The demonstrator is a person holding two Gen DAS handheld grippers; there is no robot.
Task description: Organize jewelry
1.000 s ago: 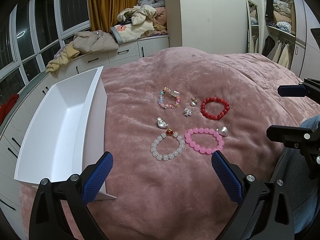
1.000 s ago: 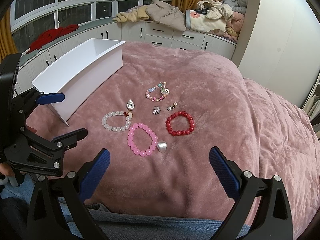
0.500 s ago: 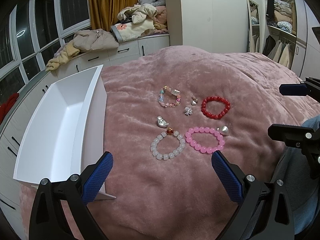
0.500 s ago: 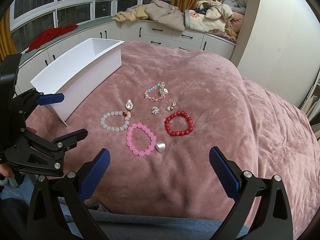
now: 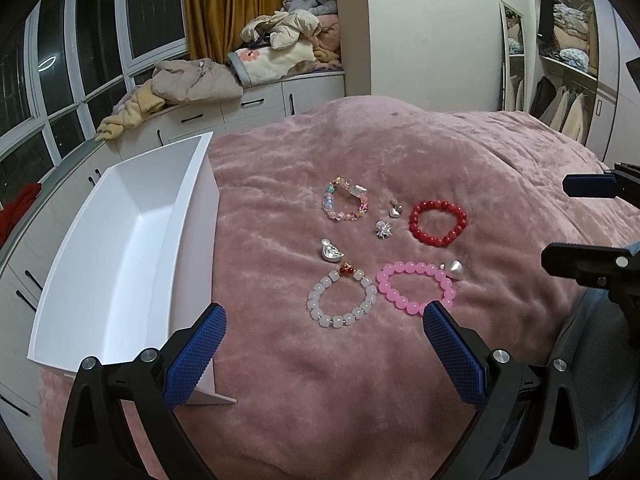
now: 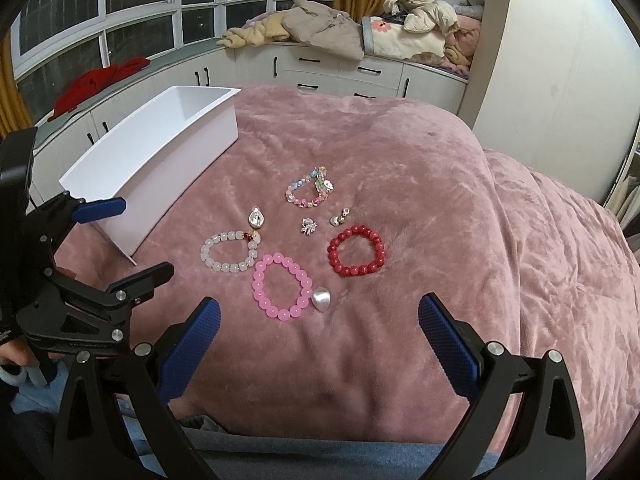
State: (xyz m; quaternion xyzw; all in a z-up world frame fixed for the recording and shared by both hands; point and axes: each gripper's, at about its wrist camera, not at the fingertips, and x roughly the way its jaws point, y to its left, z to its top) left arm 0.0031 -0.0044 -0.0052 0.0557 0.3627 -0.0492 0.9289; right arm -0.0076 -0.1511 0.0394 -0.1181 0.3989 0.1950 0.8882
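Nothing was sorted yet — the white box [image 5: 120, 248] stood empty while four bracelets and the small silver charms [image 6: 320, 300] lay on the pink bed [image 6: 440, 208]. Both the left hand-held gripper [image 5: 322, 354] and the right hand-held gripper [image 6: 318, 350] gaped wide, holding nothing.

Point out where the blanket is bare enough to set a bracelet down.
Bare blanket lies beyond the multicolour bracelet, right of the red bracelet, and between the pink bracelet and the grippers. It is crowded from the white bracelet up through the charms. The white bin looks empty.
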